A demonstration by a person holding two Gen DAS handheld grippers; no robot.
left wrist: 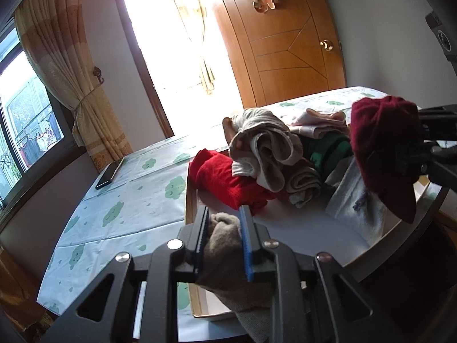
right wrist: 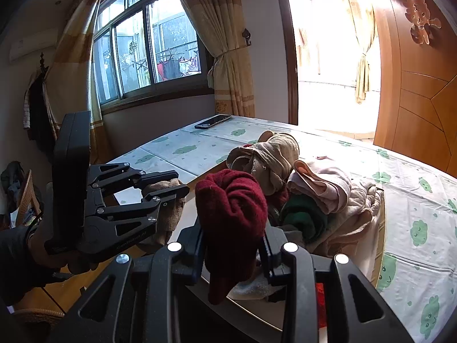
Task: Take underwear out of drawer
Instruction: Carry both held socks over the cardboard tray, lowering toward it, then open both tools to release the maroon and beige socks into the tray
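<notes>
Now both black hand-held grippers hover over a shallow white drawer (left wrist: 300, 228) on the bed: the left gripper (left wrist: 224, 223) clamps a grey-brown knitted garment (left wrist: 225, 240), the right gripper (right wrist: 234, 245) clamps a dark maroon knitted garment (right wrist: 231, 208), other folded underwear (left wrist: 268, 148) piled inside.

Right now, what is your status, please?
Left claw shut on grey-brown garment. Right claw shut on dark red garment. Drawer still piled. Nothing blocking.
</notes>
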